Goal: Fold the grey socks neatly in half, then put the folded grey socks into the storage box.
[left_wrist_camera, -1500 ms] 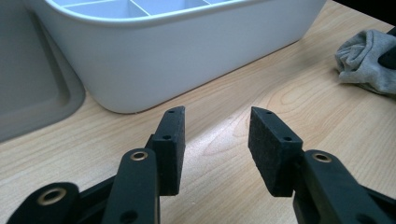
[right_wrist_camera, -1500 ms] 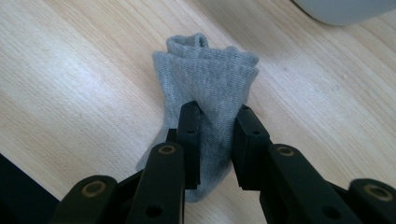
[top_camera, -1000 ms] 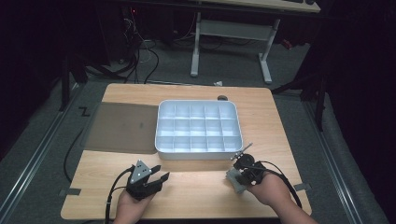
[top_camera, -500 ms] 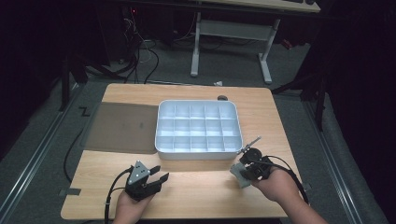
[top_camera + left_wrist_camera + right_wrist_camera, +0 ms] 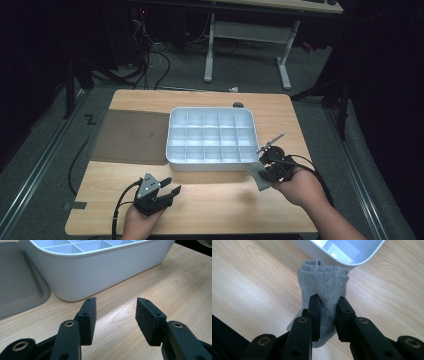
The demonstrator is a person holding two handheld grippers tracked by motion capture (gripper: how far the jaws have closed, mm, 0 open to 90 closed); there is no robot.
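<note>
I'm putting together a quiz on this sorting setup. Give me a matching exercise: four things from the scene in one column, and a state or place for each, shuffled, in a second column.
1. grey sock
2. left gripper
3. white divided tray
4. grey lid

a. open over bare wood
b. lying flat at the tray's left side
c. pinched between two jaws
d. mid-table, compartments empty

Pairs: 1-c, 2-a, 3-d, 4-b. The right gripper holds the sock.

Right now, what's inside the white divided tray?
The white divided tray shows bare compartments in the high view, nothing in them. The near row's floors are partly hidden by its front wall. The grey sock is outside, clamped in the right tool.
</note>
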